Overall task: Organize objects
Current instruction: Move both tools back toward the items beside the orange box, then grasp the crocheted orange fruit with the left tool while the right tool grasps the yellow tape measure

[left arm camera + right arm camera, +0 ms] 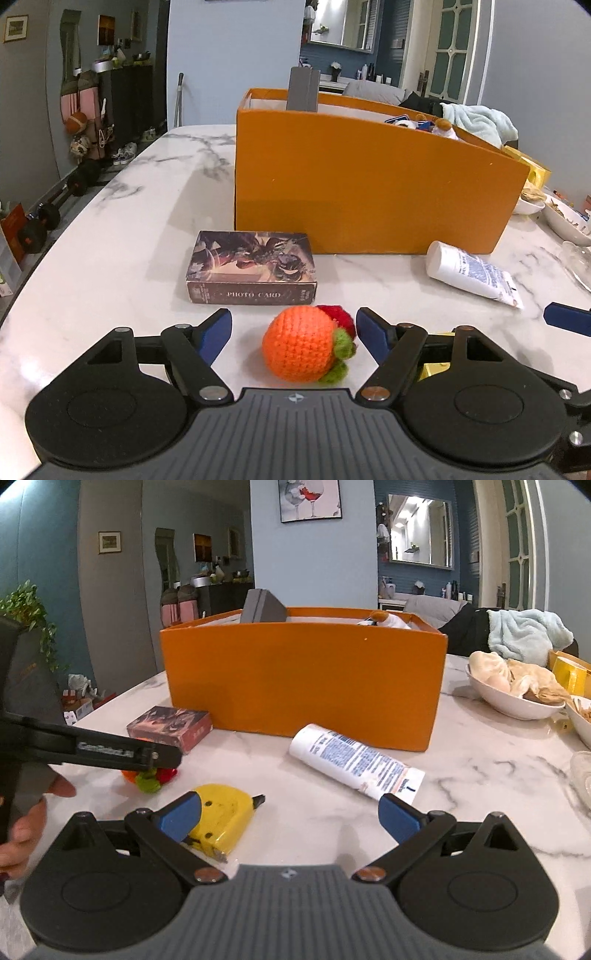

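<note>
1. Marble table is bearing an orange box.
2. Left gripper is spreading wide, bracketing the crocheted orange.
3. Right gripper is gaping, empty, yellow tape measure touching its left finger.

We see a crocheted orange fruit with green leaves on the marble, a photo-card box lying flat behind it.
</note>
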The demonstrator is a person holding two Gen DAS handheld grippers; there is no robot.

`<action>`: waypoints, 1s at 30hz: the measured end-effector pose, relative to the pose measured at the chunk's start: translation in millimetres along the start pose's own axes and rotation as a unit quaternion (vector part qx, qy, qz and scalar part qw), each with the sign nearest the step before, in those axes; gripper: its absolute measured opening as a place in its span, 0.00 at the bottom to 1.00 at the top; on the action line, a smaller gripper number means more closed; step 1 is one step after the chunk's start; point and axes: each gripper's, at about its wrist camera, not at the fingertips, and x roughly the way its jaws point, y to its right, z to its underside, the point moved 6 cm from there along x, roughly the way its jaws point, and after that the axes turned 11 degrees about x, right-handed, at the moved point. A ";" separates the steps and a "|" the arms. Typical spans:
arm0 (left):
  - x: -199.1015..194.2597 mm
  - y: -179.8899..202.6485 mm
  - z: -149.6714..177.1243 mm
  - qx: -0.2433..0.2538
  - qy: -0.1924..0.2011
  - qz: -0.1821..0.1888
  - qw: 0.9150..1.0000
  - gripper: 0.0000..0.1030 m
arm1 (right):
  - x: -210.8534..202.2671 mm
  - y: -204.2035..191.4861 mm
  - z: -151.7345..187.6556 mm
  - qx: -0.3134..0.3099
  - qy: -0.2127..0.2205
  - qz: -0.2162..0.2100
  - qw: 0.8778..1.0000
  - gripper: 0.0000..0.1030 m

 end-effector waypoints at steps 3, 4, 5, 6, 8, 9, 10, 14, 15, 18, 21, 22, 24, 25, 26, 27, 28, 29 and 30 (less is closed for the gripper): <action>0.5 -4.1 2.9 -0.009 0.000 -0.002 1.000 0.85 | 1.0 -3.1 -0.2 0.002 -0.003 -0.005 1.000 0.99; 1.0 -5.9 3.2 -0.011 -0.001 -0.010 1.000 0.85 | 1.6 -4.7 0.3 0.001 -0.005 -0.007 1.000 0.99; 0.6 -8.1 3.7 -0.012 -0.001 -0.021 1.000 0.85 | 2.4 -6.6 0.7 -0.001 -0.007 -0.010 1.000 0.99; -0.1 -10.6 4.3 -0.013 -0.001 -0.031 0.999 0.85 | 3.3 -8.8 1.4 -0.004 -0.009 -0.012 1.000 0.99; -1.6 -14.2 5.7 -0.019 -0.003 -0.035 0.999 0.85 | 5.5 -14.0 2.8 -0.010 -0.013 -0.017 1.000 0.99; -2.1 -15.3 6.2 -0.023 -0.003 -0.030 0.999 0.85 | 6.6 -16.8 3.3 -0.013 -0.014 -0.020 1.000 0.99; -2.8 -17.0 7.1 -0.029 -0.004 -0.027 0.999 0.85 | 8.4 -19.3 3.8 -0.014 -0.017 -0.024 0.999 0.99; -4.6 -18.7 8.9 -0.027 -0.002 -0.042 0.999 0.85 | 17.6 -29.7 4.6 -0.012 -0.023 -0.038 0.999 0.98; -4.9 -18.7 9.3 -0.024 -0.002 -0.046 0.999 0.85 | 20.1 -32.2 5.2 -0.013 -0.025 -0.038 0.999 0.98; -4.4 -19.1 9.7 -0.017 -0.001 -0.053 0.998 0.85 | 26.2 -37.4 7.6 -0.011 -0.028 -0.038 0.999 0.97; -3.2 -22.8 10.0 -0.018 0.000 -0.063 0.998 0.84 | 30.8 -42.6 10.7 -0.013 -0.033 -0.040 0.999 0.92; -3.2 -24.2 9.9 -0.021 0.001 -0.064 0.998 0.84 | 32.4 -44.3 11.5 -0.016 -0.035 -0.039 0.998 0.91; -3.1 -26.4 9.5 -0.024 0.001 -0.066 0.998 0.84 | 35.5 -47.6 11.3 -0.020 -0.038 -0.037 0.998 0.84; -3.0 -26.8 9.4 -0.024 0.001 -0.066 0.998 0.84 | 37.1 -48.6 11.3 -0.021 -0.040 -0.037 0.998 0.83; -3.1 -26.8 9.2 -0.023 0.000 -0.066 0.998 0.84 | 39.0 -49.3 10.9 -0.020 -0.042 -0.037 0.998 0.79; -3.1 -26.9 9.3 -0.022 0.000 -0.066 0.998 0.84 | 40.3 -48.9 11.2 -0.018 -0.046 -0.036 0.998 0.74; -3.2 -26.9 9.5 -0.022 0.000 -0.065 0.998 0.84 | 41.3 -48.3 11.1 -0.015 -0.049 -0.036 0.998 0.74; -3.4 -27.1 9.7 -0.022 0.000 -0.065 0.998 0.84 | 40.7 -47.4 10.5 -0.013 -0.047 -0.034 0.998 0.71; -3.4 -27.2 9.8 -0.022 0.000 -0.066 0.998 0.85 | 39.8 -45.2 10.5 -0.014 -0.046 -0.031 0.998 0.67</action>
